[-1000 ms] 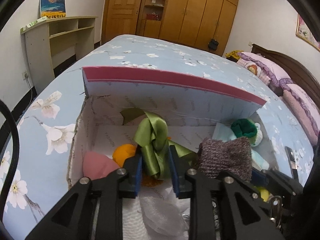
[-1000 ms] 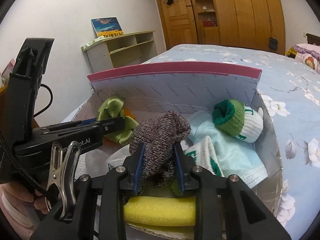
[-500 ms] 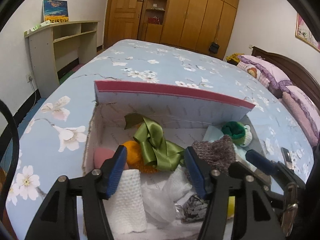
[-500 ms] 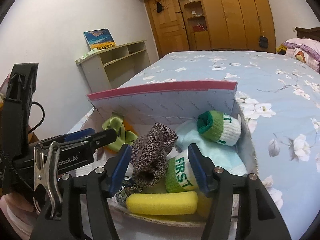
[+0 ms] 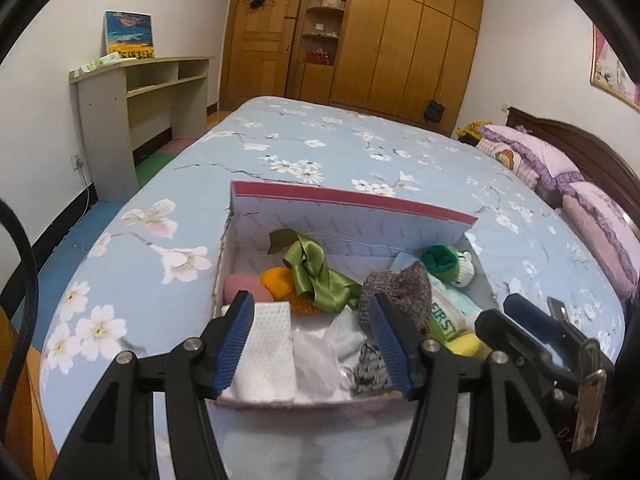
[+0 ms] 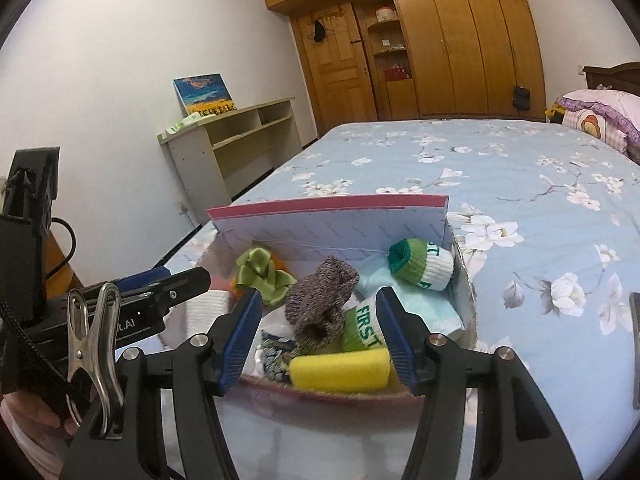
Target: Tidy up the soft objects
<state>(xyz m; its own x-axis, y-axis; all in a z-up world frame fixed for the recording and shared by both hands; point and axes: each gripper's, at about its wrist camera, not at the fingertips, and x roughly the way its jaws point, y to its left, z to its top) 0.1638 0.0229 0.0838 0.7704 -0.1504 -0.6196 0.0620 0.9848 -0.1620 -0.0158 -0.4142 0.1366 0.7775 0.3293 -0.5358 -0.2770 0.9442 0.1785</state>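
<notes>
- Left gripper spread wide, holding nothing, above the box's near edge.
- Right gripper likewise wide and empty.
- Green ribbon lies mid-box; grey sock beside it; yellow sponge against the near wall.
- Box sits on the bed near its edge.

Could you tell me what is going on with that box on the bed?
A person holds two grippers over a box of soft things on the bed. The left gripper and right gripper are both open and empty. The green ribbon and grey sock lie inside the box.
</notes>
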